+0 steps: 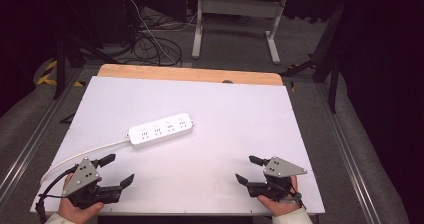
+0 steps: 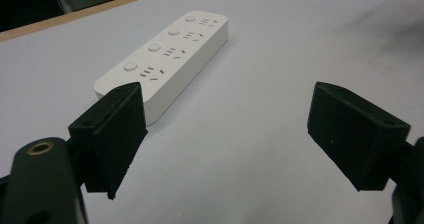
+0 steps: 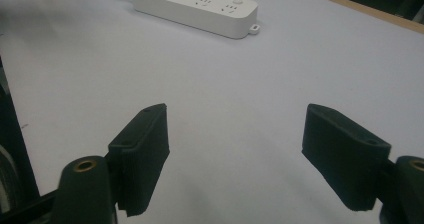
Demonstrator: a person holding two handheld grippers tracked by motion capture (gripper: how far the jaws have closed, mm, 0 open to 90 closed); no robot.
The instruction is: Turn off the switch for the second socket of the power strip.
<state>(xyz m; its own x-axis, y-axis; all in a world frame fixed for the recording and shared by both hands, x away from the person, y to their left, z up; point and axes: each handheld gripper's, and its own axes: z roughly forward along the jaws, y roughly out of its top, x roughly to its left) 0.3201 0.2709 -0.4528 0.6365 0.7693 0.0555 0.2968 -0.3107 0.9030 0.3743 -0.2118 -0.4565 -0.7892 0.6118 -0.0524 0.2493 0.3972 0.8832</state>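
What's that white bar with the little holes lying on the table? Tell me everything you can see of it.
It is a white power strip, seemingly smooth plastic, with four socket groups in a row, each beside a round button. It lies flat and slanted near the middle of the white table. A white cord runs from one end toward the table's near left edge; the other end carries a small loop tab. Nothing else touches it; both claws sit apart from it.
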